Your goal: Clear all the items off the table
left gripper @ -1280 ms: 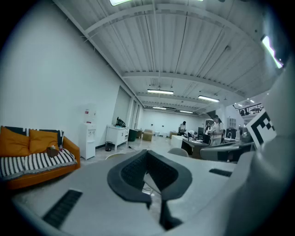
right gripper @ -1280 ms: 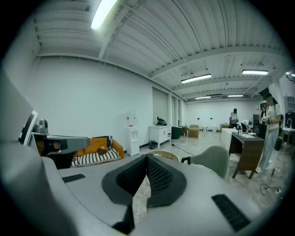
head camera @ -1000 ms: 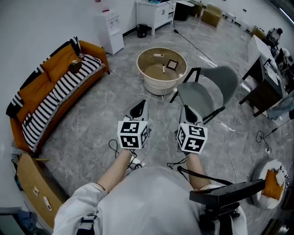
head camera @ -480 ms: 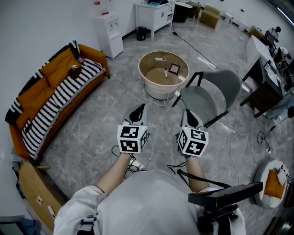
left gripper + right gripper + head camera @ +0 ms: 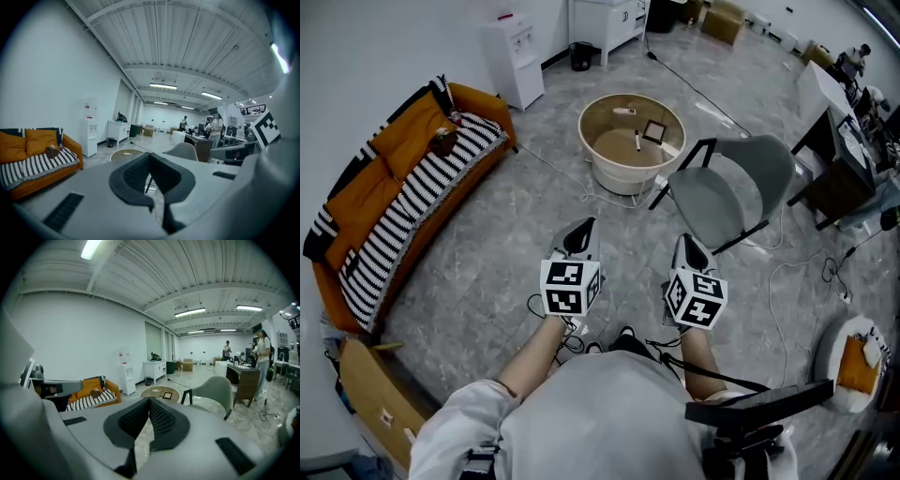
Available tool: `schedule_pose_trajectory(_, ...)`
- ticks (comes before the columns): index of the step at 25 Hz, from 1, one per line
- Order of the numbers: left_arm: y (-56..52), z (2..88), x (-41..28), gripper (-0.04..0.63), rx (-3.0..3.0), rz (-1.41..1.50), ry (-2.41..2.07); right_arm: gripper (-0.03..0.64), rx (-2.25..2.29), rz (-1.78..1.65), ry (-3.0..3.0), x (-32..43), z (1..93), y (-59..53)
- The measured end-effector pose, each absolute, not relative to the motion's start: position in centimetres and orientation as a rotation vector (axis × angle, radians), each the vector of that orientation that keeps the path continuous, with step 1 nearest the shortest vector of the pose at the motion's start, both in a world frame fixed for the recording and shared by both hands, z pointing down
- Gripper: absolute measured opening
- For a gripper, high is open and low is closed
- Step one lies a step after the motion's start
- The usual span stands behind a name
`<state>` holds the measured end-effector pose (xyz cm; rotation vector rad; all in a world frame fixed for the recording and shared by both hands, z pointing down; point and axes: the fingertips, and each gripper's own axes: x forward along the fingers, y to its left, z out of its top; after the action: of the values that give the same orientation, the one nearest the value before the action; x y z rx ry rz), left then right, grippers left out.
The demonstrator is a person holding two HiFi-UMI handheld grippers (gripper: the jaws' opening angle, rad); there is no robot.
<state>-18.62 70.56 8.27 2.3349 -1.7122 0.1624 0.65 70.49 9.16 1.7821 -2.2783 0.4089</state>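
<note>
Overhead, the round table [image 5: 617,156] with its small items [image 5: 654,131] stands well ahead of the left gripper [image 5: 580,229] and the right gripper [image 5: 688,245]. Left gripper view: jaws pressed together, nothing between. Right gripper view: likewise closed, empty.

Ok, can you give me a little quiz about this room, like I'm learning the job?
1. True or false: the left tool is holding a cup.
2. What stands right next to the round table? A) a fridge B) a grey chair C) a bike
3. How many small things lie on the table?
Key: 1 false, it is shut and empty. 2 B. 3 three: a pen, a black square, a white bit.
</note>
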Motion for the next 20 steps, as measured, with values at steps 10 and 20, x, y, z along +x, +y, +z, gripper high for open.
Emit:
schedule_pose_trajectory(10, 65.1, 9.6, -18.8, 0.008, 2.327, 0.184, -1.716, 0.023, 1.782, 0.417, -2.269, 0.7, 10.3, 64.5)
schedule_pose_trajectory(20, 55.3, 9.2, -18.6, 0.008, 2.318, 0.227, -1.747, 0.023, 1.771, 0.464, -2.280, 1.2, 11.0, 54.2)
